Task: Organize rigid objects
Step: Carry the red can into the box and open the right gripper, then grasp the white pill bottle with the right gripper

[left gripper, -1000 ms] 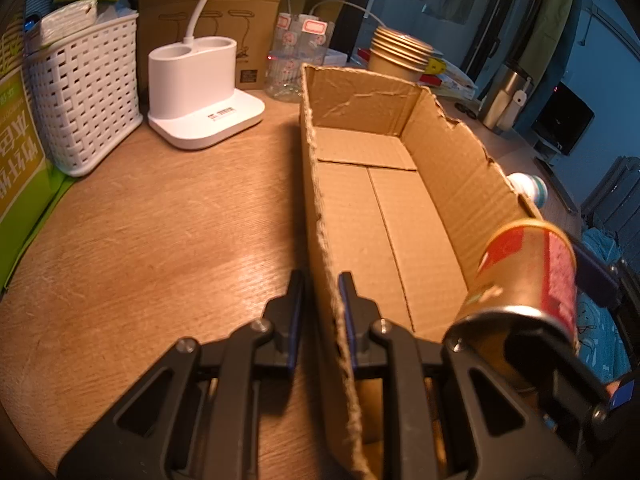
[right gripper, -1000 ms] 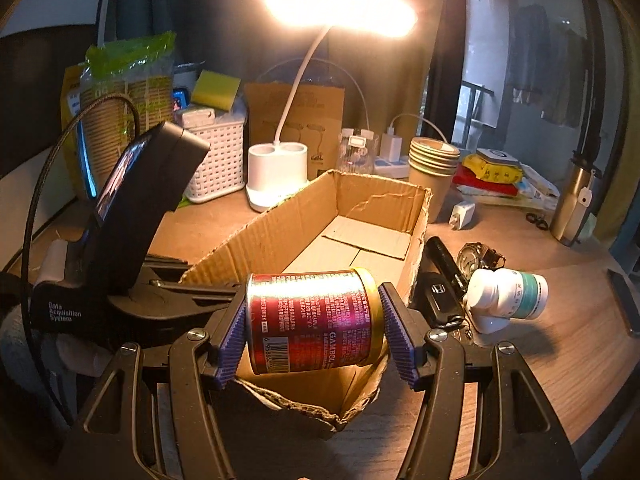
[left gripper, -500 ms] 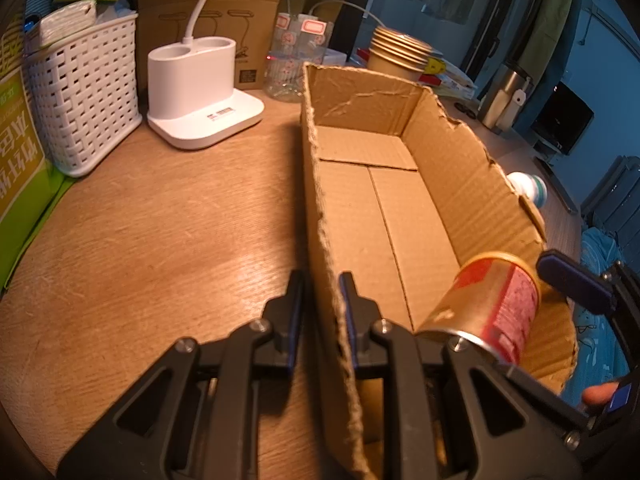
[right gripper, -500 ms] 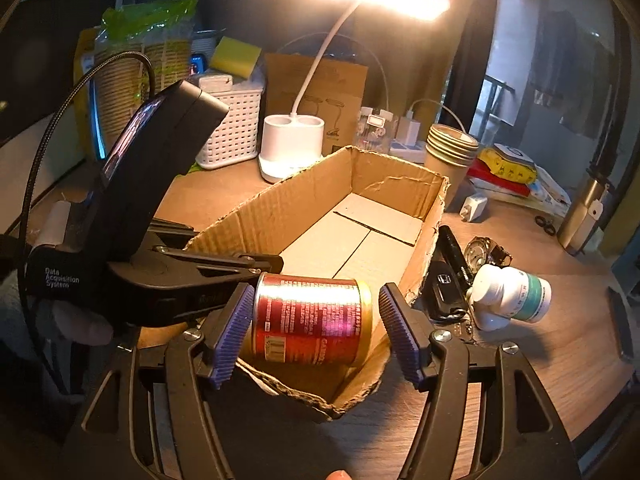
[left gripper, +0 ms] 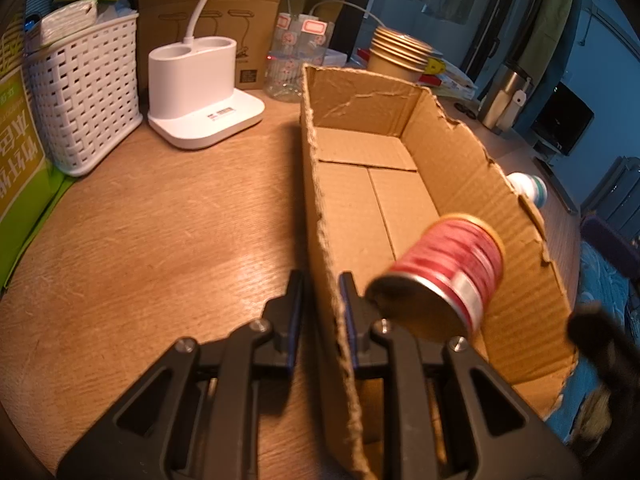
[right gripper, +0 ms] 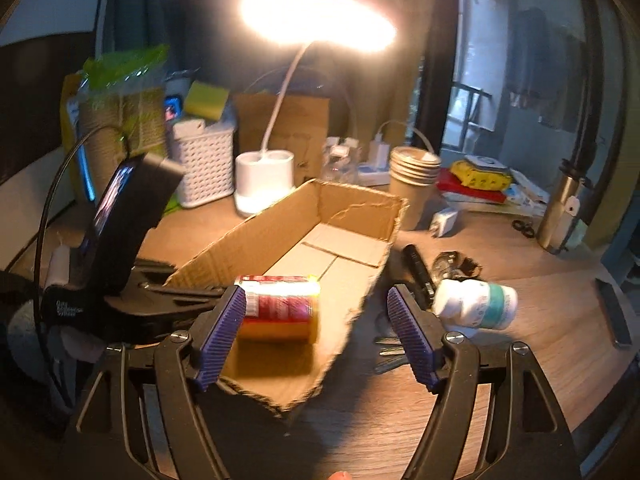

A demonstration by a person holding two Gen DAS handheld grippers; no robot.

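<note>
An open cardboard box (left gripper: 360,216) stands on the wooden desk; it also shows in the right wrist view (right gripper: 352,208). My left gripper (left gripper: 320,296) is shut on the box's near left wall. A red can with gold ends (left gripper: 444,276) lies on its side, blurred, inside the near end of the box; it shows in the right wrist view too (right gripper: 280,308). My right gripper (right gripper: 316,332) is open and wide, above the box's near corner, with the can free between and beyond its purple pads (right gripper: 224,328).
A white pill bottle (right gripper: 476,304), keys, a black device (right gripper: 416,272) and a watch lie right of the box. A white lamp base (left gripper: 200,92), white basket (left gripper: 80,92), stack of paper cups (left gripper: 400,52) and steel flask (right gripper: 560,212) stand behind.
My right gripper opened and let go of the can, which dropped into the near end of the box. The right gripper pulled back and up. The left gripper kept hold of the box wall.
</note>
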